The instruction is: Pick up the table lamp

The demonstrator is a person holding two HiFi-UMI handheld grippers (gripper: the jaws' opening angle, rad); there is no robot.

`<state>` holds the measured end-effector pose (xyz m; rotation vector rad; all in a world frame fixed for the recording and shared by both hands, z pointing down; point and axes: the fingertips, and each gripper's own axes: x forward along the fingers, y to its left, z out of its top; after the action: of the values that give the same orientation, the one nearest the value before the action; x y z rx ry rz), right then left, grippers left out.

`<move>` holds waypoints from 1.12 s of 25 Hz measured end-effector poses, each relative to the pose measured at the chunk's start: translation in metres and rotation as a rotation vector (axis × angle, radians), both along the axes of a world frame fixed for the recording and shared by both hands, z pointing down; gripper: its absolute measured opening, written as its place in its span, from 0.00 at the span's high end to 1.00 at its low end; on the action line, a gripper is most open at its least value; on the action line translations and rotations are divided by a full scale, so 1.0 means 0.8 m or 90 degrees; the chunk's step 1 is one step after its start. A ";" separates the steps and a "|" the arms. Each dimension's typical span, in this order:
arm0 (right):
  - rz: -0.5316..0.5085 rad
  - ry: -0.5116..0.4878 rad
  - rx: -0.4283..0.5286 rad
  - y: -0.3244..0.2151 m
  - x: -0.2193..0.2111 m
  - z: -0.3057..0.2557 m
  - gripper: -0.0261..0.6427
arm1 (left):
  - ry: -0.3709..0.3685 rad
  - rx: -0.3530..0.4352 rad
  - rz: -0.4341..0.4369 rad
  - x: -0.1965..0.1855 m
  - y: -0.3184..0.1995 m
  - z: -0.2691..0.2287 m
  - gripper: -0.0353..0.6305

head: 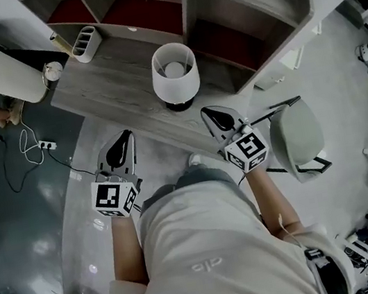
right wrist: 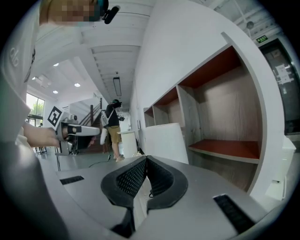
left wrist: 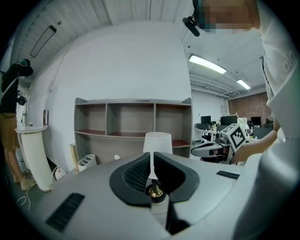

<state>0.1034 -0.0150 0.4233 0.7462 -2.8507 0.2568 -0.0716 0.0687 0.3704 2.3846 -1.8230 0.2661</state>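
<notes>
Before the desk, the left gripper and right gripper are hovering short of the lamp, jaws closed on nothing; the white holder is showing no discernible contents.

The right gripper fills the near foreground, its two black ribbed pads pressed together with nothing between them. Just beyond the tips and slightly right, the white shade of the table lamp shows, clear of the jaws. Behind it rises a wood-grain shelf unit with open compartments and a red-brown shelf board at right. At left, a hand holds the left gripper level, its marker cube facing the camera. Farther off, a person in a dark top and tan shorts stands beside a white pedestal. A green exit sign glows high at right.
</notes>
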 end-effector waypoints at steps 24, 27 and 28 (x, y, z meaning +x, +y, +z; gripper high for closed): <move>0.155 0.008 -0.044 -0.061 0.057 0.027 0.92 | 0.000 -0.079 0.094 0.047 -0.239 -0.005 0.76; 0.184 0.008 -0.050 -0.071 0.061 0.029 0.92 | -0.015 -0.097 0.107 0.050 -0.264 0.001 0.75; 0.193 0.009 -0.052 -0.074 0.061 0.030 0.92 | -0.019 -0.103 0.113 0.050 -0.271 0.004 0.75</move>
<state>0.1521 -0.0742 0.4473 1.1574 -2.6865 0.4048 -0.0314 -0.1481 0.3733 2.4407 -1.5379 0.4514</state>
